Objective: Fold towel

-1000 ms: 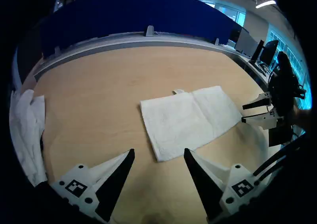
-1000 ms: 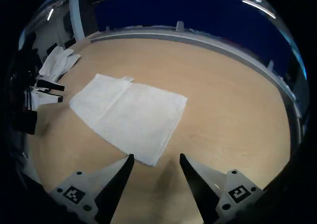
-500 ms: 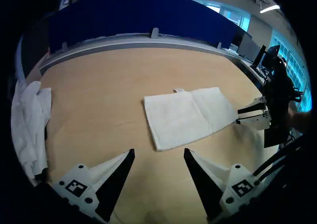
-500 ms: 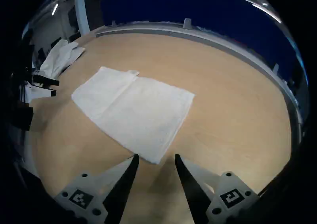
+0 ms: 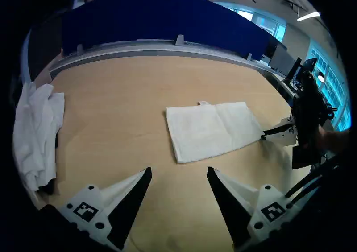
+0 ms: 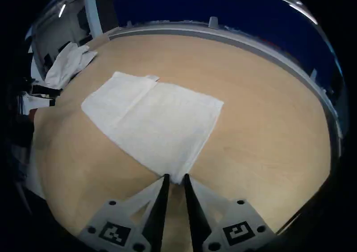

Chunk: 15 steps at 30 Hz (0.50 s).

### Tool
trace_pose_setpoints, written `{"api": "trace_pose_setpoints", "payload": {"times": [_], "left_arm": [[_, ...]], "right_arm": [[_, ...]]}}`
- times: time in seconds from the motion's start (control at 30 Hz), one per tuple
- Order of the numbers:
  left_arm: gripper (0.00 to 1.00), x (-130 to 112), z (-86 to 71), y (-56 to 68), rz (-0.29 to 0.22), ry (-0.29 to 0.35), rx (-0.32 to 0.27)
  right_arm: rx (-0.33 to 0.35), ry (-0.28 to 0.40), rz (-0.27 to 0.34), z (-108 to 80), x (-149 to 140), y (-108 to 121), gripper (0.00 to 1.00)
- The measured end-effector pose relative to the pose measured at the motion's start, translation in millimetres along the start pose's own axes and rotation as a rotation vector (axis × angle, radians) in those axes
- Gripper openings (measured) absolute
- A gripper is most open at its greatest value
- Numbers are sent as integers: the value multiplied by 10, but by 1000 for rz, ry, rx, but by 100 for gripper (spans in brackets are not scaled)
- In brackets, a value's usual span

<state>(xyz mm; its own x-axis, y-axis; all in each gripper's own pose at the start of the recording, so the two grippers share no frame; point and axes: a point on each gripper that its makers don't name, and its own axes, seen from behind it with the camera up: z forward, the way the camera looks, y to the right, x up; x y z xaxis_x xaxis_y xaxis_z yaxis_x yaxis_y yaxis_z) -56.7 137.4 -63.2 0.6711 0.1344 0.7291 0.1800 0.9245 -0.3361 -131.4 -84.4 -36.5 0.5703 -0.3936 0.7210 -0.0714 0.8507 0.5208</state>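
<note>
A white towel lies flat on the wooden table, folded once, with a small loop at its far edge. My left gripper hovers open just short of the towel's near corner, with nothing between its fingers. In the right gripper view the towel spreads ahead, and my right gripper has its fingers nearly together on the towel's near corner. The left gripper view shows that right gripper at the towel's right edge, held by a hand. The left gripper appears far left in the right gripper view.
A heap of crumpled white cloth lies at the table's left edge, also seen as a cloth heap at the far left. A blue partition runs along the table's back edge. Monitors and a chair stand beyond the right end.
My right gripper has closed from wide open to nearly together on the towel's near corner. The left gripper has drawn back a little from the towel and stayed open.
</note>
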Motion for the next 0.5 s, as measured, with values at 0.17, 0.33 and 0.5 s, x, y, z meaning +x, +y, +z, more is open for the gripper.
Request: {"api": "trace_pose_setpoints", "payload": {"times": [0.17,0.33,0.5], "left_arm": [[92,-18,-35,-40,-7,0,7],[92,-47,-58,-69,-12,-3,13],[92,-71,-90,-96,-15,-5,18]], "right_arm": [[0,3,-2,19,8,-15,7],[2,12,-9,16,44,-19,6],[-1,25,-8,-17,118,-15,6]]}}
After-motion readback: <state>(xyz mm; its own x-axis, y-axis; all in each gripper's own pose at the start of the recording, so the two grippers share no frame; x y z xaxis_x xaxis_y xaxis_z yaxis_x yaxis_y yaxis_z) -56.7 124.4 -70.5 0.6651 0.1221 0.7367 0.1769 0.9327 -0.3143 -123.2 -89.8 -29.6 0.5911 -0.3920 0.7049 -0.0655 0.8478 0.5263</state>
